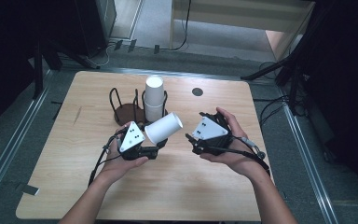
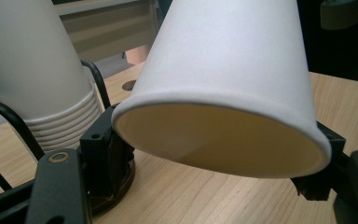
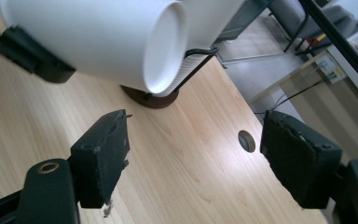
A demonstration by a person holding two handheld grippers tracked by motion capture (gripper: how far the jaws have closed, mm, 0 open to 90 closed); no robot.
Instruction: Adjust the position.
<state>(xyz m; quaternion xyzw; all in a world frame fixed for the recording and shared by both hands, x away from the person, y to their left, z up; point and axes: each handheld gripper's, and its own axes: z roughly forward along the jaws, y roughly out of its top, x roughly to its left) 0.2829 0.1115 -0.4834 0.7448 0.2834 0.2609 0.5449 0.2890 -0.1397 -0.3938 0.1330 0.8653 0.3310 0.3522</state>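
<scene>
Light wooden table [image 1: 65, 177] across the middle of the high view, with a small dark round hole [image 1: 197, 92] near its far edge, right of centre. Grey floor [image 1: 9, 140] along the left and right sides, metal rails [image 1: 7, 154] running beside the table's edges, black cables [image 1: 182, 32] trailing at upper centre. Pale wooden furniture [image 1: 242, 18] at upper right, dark stand legs [image 1: 42, 60] at upper left and a strip of tape [image 1: 30, 190] on the floor at lower left.
</scene>
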